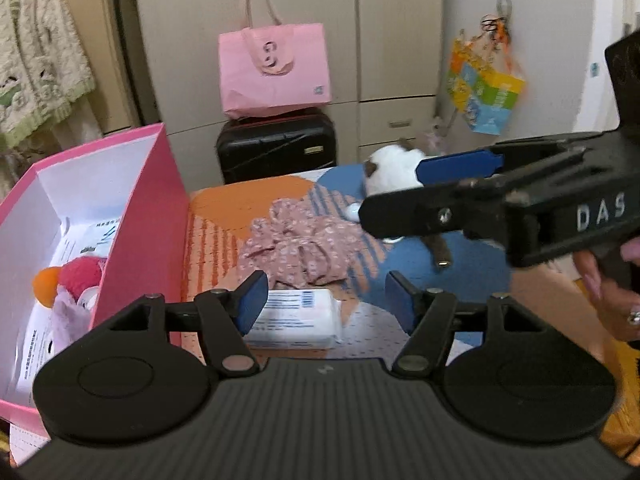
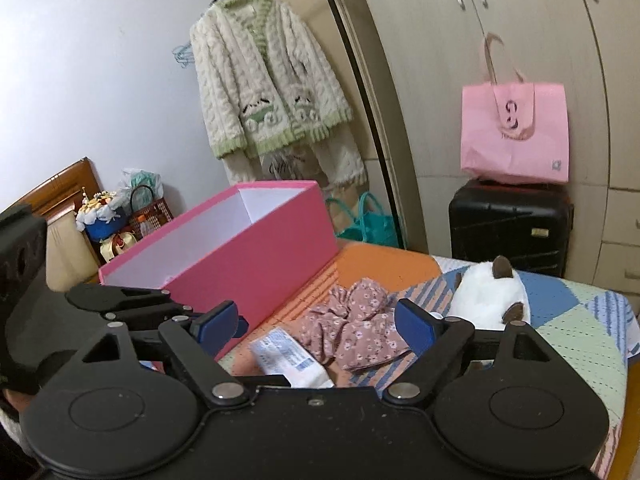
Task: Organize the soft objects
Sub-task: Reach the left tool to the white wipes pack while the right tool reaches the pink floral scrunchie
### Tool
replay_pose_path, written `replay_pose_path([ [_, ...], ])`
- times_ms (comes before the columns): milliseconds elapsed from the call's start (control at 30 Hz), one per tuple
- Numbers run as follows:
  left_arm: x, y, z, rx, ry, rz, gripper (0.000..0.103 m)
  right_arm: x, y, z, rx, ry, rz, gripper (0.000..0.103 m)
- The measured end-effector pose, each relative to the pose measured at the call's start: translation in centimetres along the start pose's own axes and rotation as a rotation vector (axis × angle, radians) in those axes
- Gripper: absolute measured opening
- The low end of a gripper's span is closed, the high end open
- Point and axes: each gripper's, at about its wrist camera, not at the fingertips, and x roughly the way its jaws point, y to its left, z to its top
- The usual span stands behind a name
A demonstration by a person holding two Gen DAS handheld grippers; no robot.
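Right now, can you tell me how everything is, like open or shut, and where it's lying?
Pink box: open, no lid, toys inside.
Floral cloth: crumpled on the bed, outside the box.
Tissue pack: lying flat on the bed, beside the box.
White plush toy: lying on the bed, not held.
Black suitcase: shut, upright.
Pink bag: standing on the suitcase.
Left gripper: open, empty.
Right gripper: open, empty.

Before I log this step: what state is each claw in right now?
Left claw: open, holding nothing, above the tissue pack.
Right claw: open, holding nothing, above the floral cloth.
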Motion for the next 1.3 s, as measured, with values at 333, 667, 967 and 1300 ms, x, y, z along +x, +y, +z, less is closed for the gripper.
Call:
replay_pose_path([
  [333, 3.3, 1.1, -1.6, -0.068, -0.015, 0.065, 0.066, 5.0, -0.3, 0.5, -0.057, 0.142, -0.036, 0.087],
  [667, 4.7, 0.7, -2.1, -0.013, 0.014, 0.167, 0.082, 8.1, -1.5, 0.5, -0.022, 0.197, -0.017, 0.087],
  [967, 5.8, 0.6, -2.0, 0.000, 0.069, 0.157, 0.092, 10.5, -1.8, 0.1, -0.065, 0.247, -0.059, 0.087],
  [1300, 6.3, 1.7, -2.2, -0.073, 0.088, 0.076, 0.080, 11.1, -0.7, -1.0, -0.124, 0.265, -0.137, 0.048],
])
